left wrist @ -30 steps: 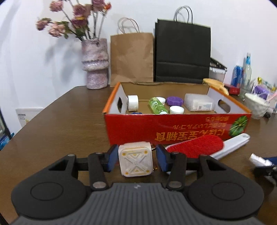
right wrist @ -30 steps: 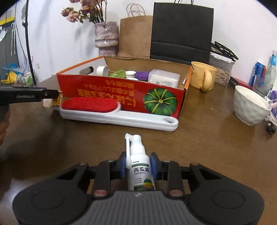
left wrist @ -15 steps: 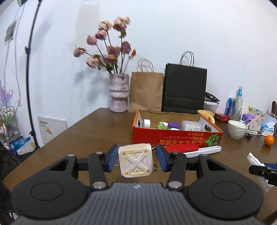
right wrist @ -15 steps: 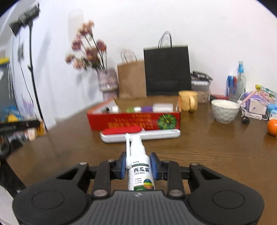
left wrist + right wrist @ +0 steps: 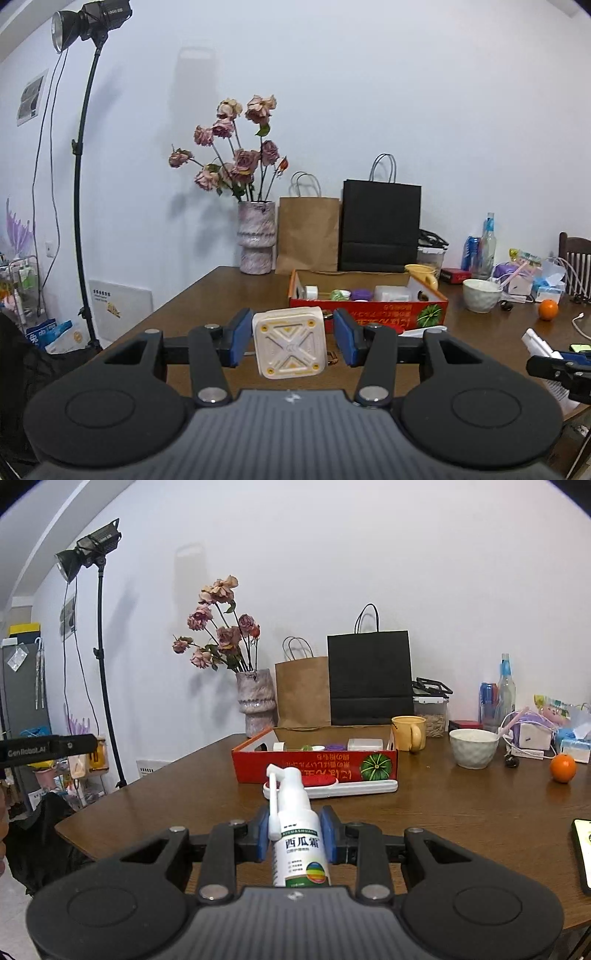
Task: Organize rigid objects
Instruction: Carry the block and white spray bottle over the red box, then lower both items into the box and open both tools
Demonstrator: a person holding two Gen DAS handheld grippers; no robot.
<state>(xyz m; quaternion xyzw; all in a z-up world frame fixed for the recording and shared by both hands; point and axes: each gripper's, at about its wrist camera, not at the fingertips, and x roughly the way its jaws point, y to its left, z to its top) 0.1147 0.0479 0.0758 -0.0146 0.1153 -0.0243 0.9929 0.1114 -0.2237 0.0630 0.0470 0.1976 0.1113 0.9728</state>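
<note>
The left gripper [image 5: 290, 341] is grasping a cream square box [image 5: 289, 343] between its blue pads [image 5: 239, 342], and the box's flat face with a cross pattern and yellow dots is facing the camera. The right gripper [image 5: 296, 835] is clenching a white spray bottle [image 5: 300, 841] with a long nozzle; the bottle is standing upright between the pads and its label is showing Chinese characters. Both grippers are hanging above the brown wooden table [image 5: 461, 812], on the near side of the red cardboard box [image 5: 317, 766], well apart from it.

The red cardboard box is lying open on the table, and inside it a white roll [image 5: 311, 292], a green bottle [image 5: 338, 294], a purple lid [image 5: 361, 294] and a clear plastic case [image 5: 391, 294] are resting. Just in front of the red box a lint brush [image 5: 332, 784] with a white handle and a red pad is lying against its front wall. Behind the red box a brown paper bag [image 5: 302, 690] and a black paper bag [image 5: 369, 677] are standing at the wall, and to the left of them a vase with dried roses [image 5: 256, 701]. To the right of the red box a yellow mug [image 5: 408, 733] is standing, then a white bowl [image 5: 473, 747], and farther right an orange [image 5: 562, 768].
</note>
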